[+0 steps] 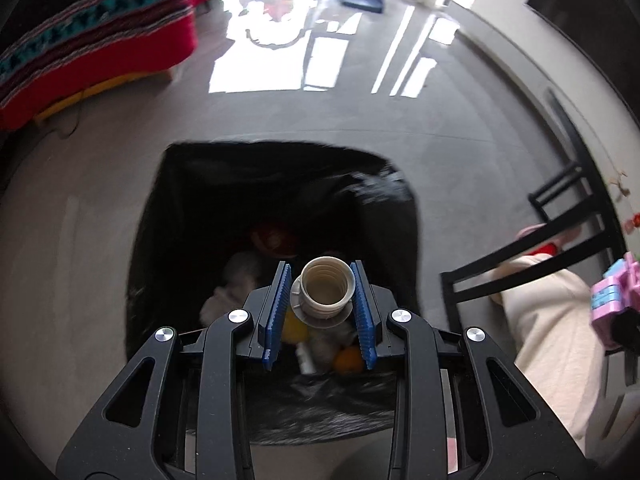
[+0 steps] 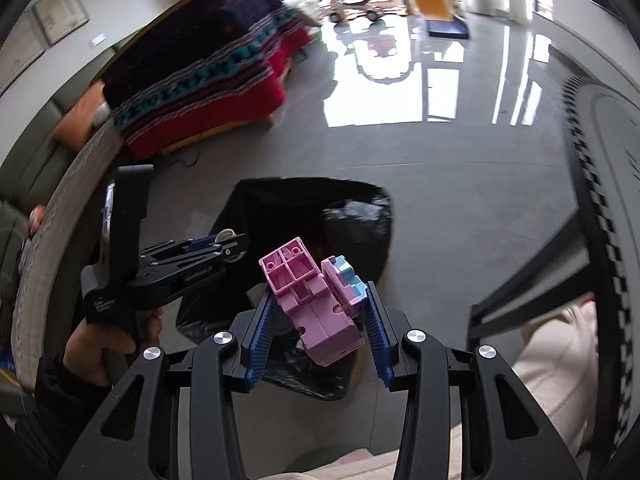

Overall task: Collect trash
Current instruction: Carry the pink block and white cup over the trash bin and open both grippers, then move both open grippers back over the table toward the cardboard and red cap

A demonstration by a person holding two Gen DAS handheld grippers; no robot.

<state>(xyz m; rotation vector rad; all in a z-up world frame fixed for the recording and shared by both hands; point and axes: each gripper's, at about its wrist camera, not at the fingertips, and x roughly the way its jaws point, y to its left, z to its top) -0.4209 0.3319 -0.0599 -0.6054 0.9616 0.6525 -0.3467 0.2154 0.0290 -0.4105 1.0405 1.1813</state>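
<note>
A bin lined with a black bag stands on the grey floor; it also shows in the right wrist view. Inside lie crumpled paper, a red item and an orange piece. My left gripper is shut on a beige threaded bottle neck and holds it over the bin's opening. My right gripper is shut on a pink and blue plastic toy, near the bin's front edge. The left gripper shows at its left, the toy at far right in the left wrist view.
A black chair stands right of the bin, with a person's cream trouser leg beside it. A bench with a red patterned blanket is at the back left. A round table edge is at the right.
</note>
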